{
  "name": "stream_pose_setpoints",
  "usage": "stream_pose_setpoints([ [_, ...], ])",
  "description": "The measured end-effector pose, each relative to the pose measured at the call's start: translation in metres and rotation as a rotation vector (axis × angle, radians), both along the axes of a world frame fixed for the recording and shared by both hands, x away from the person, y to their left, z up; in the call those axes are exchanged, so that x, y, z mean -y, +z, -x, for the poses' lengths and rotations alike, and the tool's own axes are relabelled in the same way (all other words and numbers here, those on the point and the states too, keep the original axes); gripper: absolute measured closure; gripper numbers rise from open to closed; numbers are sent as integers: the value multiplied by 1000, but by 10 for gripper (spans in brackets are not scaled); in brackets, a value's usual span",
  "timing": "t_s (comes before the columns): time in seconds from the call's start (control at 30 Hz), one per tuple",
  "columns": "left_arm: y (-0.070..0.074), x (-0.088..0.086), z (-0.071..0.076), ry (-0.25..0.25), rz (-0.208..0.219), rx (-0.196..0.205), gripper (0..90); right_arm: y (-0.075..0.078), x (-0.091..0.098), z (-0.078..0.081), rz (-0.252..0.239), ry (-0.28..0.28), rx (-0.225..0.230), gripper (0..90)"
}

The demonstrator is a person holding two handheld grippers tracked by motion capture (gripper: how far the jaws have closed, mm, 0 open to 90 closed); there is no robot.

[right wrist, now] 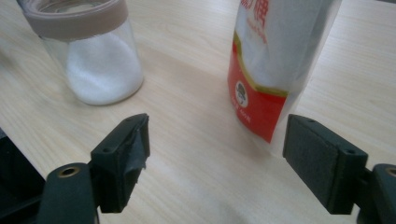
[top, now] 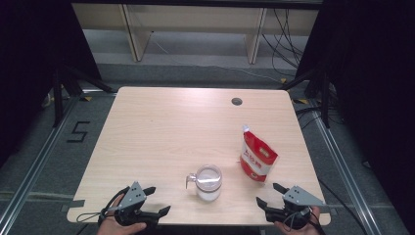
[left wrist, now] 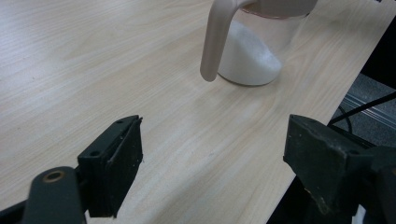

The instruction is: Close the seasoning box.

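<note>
Item: my right gripper, lower right, jaws apart, empty; clasp red-and-white pouch mid-body, upright, beside glass jar.

Pale wood worktop mid-frame, dark round hole upper right, jar of white powder lower centre, red-and-white pouch standing right of it

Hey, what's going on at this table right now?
A person holds a two-jaw gripper in each hand at the near edge of a wooden table. Both the left gripper and the right gripper are open and hold nothing. Between them stands a glass jar with a side handle, partly filled with white granules. To its right a red and white pouch stands upright, nearest the right gripper. Neither is being touched.
</note>
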State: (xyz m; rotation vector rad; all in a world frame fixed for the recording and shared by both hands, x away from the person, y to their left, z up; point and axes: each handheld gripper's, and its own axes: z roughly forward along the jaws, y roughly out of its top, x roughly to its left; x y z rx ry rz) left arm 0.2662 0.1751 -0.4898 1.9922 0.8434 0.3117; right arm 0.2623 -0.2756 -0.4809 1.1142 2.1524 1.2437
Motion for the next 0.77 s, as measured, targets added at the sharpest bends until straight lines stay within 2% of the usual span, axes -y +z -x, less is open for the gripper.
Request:
stream_pose_setpoints([
  [0.03, -1, 1, 0, -1, 8, 7, 179, -1, 0, 2, 0, -2, -13, 215],
  [0.07, -2, 2, 0, 1, 16, -2, 178, -1, 1, 1, 4, 8, -7, 195],
  [0.1, -3, 2, 0, 0, 16, -3, 173, -2, -1, 3, -11, -13, -29, 176],
  [0.13, -4, 3, 0, 3, 21, -2, 165, -3, 0, 1, 16, -2, -7, 164],
  [0.17, -3, 2, 0, -4, 2, -3, 162, -4, 0, 1, 2, 9, -23, 163],
  [0.2, -4, 3, 0, -4, 7, 5, 162, -4, -1, 2, 5, 0, -30, 162],
  [0.23, -3, 1, -1, -11, -41, 10, 162, -4, -1, 2, 11, 8, -37, 160],
  [0.3, -4, 3, 0, -7, -17, 3, 162, -5, -3, 2, 8, 10, -43, 160],
  [0.33, -3, 2, -1, -8, -41, 2, 162, -5, -3, 2, 17, 9, -42, 160],
  [0.43, -4, 2, -1, -9, -38, 1, 162, -5, -2, 1, 25, 11, -36, 160],
  [0.47, -5, 4, 0, 1, -2, -1, 162, -5, -2, 1, 28, 10, -36, 160],
  [0.6, -5, 3, -1, -3, -9, -1, 162, -6, -3, 1, 22, 1, -51, 160],
  [0.67, -6, 4, -1, 2, 7, 3, 162, -6, -3, 2, 15, 3, -60, 161],
  [0.73, -5, 3, -1, 4, -12, -6, 163, -6, -2, 1, 29, 0, -44, 161],
  [0.77, -5, 1, -2, -1, -24, 0, 162, -5, -2, 2, 30, 2, -54, 161],
])
